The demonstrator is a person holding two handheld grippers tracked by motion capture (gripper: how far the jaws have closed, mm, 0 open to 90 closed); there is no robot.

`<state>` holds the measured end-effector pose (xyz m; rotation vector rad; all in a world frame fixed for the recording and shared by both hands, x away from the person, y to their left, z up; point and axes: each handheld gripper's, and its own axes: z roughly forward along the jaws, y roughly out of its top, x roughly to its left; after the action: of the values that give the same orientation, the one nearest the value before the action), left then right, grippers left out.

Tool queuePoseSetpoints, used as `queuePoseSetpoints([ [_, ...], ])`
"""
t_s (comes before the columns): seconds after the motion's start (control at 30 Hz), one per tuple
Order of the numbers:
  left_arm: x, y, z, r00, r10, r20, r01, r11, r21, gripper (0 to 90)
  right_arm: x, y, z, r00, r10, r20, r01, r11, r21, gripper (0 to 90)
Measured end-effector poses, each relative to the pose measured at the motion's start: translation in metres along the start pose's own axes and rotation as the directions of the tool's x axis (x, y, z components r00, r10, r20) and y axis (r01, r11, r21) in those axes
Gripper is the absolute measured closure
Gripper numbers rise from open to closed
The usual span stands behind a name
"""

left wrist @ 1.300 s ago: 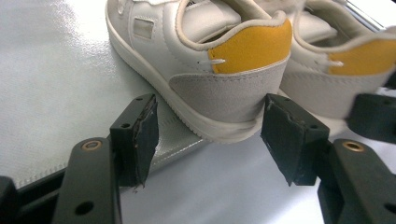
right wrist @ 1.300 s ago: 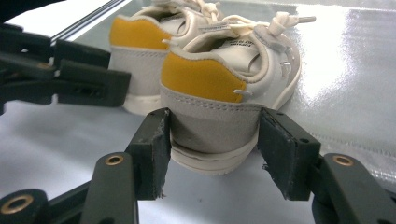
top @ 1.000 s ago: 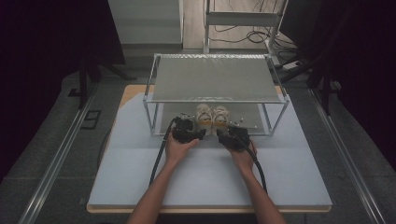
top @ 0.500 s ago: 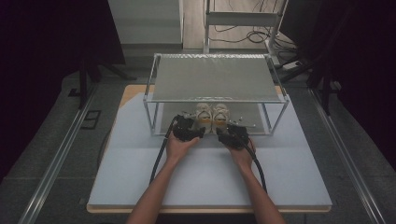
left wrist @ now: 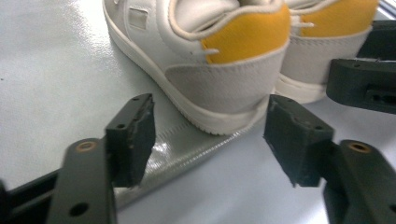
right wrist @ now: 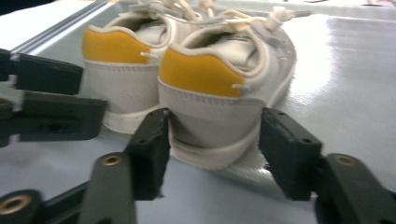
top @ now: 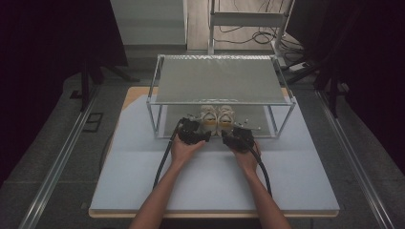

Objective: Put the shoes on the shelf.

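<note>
In the middle of the high view, the left gripper (top: 193, 132) and the right gripper (top: 237, 137) lie side by side, each held by a hand (top: 184, 149) that comes from the bottom of the frame. Both point at a pair of white shoes with yellow heel patches, which stand under the metal shelf (top: 220, 86) on the grey table (top: 143, 176).

In the left gripper view, the jaws stand wide open at the lower part of the frame. The heel of the left shoe (left wrist: 219, 70) is between them but a little ahead, and nothing touches it. The top of this shoe is cut off by the upper edge.

In the right gripper view, the jaws are also wide open, one on each side of the heel of the right shoe (right wrist: 219, 93). They look very close to it, but I cannot tell if they touch. The other gripper shows at the left edge, partly cut off. The laces at the top are blurred.
</note>
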<state>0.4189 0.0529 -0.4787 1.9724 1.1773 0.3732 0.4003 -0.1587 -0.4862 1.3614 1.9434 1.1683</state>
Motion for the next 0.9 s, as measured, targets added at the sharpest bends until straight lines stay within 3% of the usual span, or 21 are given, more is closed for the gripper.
queuePoseSetpoints([
  [0.07, -0.002, -0.004, -0.008, 0.9999, 0.004, 0.016, -0.004, 0.9999, -0.012, 30.7, 0.0, -0.002, -0.007, 0.9998, -0.001, -0.022, 0.0, 1.0, -0.013, 40.9],
  [0.13, -0.008, -0.01, -0.017, 0.9997, -0.016, 0.017, 0.017, 0.9997, -0.019, 30.3, 0.002, -0.004, -0.017, 0.9991, -0.024, -0.034, 0.024, 0.999, -0.027, 41.4],
  [0.27, -0.01, -0.023, -0.037, 0.9993, 0.005, 0.036, -0.004, 0.9995, -0.033, 29.3, 0.003, -0.012, -0.043, 0.9933, -0.065, -0.095, 0.061, 0.997, -0.047, 41.3],
  [0.53, -0.008, -0.05, -0.078, 0.9958, 0.02, 0.09, -0.014, 0.9976, -0.068, 28.1, -0.005, -0.023, -0.075, 0.9859, -0.08, -0.147, 0.073, 0.996, -0.053, 41.1],
  [0.67, -0.007, -0.059, -0.089, 0.9948, 0.025, 0.099, -0.019, 0.9977, -0.066, 27.7, -0.01, -0.032, -0.086, 0.9817, -0.084, -0.171, 0.078, 0.996, -0.041, 41.1],
  [0.9, -0.004, -0.072, -0.095, 0.9943, 0.012, 0.106, -0.006, 0.9983, -0.058, 26.9, -0.018, -0.041, -0.094, 0.9777, -0.051, -0.204, 0.045, 0.998, -0.037, 38.9],
])
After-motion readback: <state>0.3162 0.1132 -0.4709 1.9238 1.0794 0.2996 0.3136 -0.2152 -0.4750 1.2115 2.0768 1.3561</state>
